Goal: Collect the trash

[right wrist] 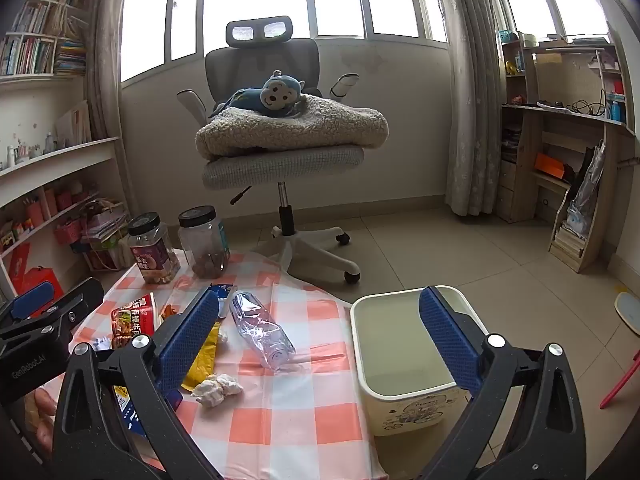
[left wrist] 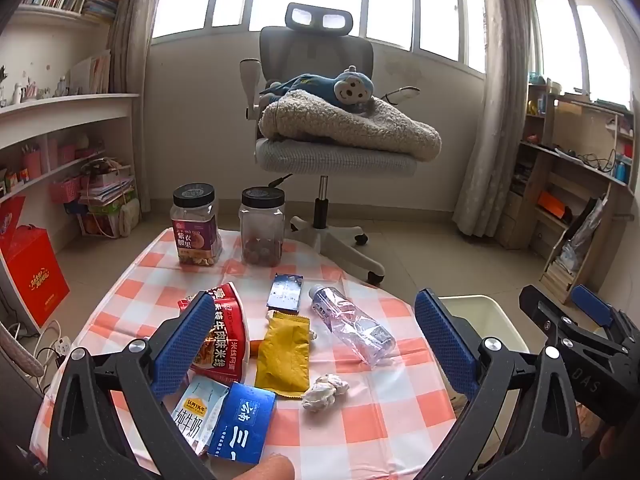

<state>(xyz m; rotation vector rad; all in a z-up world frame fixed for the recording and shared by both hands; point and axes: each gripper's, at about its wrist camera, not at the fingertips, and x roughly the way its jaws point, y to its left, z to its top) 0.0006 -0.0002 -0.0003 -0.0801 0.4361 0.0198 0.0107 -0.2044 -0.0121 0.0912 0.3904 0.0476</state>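
Observation:
Trash lies on the checked tablecloth (left wrist: 360,420): a crushed clear plastic bottle (left wrist: 350,326) (right wrist: 260,330), a yellow wrapper (left wrist: 285,354), a crumpled white tissue (left wrist: 324,392) (right wrist: 218,389), a red noodle packet (left wrist: 224,332), a small dark blue box (left wrist: 285,287), a milk carton (left wrist: 198,416) and a blue carton (left wrist: 244,422). A cream bin (right wrist: 404,360) stands to the table's right. My left gripper (left wrist: 316,344) is open and empty above the trash. My right gripper (right wrist: 320,344) is open and empty, over the table edge and bin.
Two black-lidded jars (left wrist: 196,224) (left wrist: 262,226) stand at the table's far side. A grey office chair (left wrist: 332,152) with a blanket and a blue plush monkey stands beyond. Shelves line the left wall (left wrist: 60,112), a wooden desk unit the right (right wrist: 568,140).

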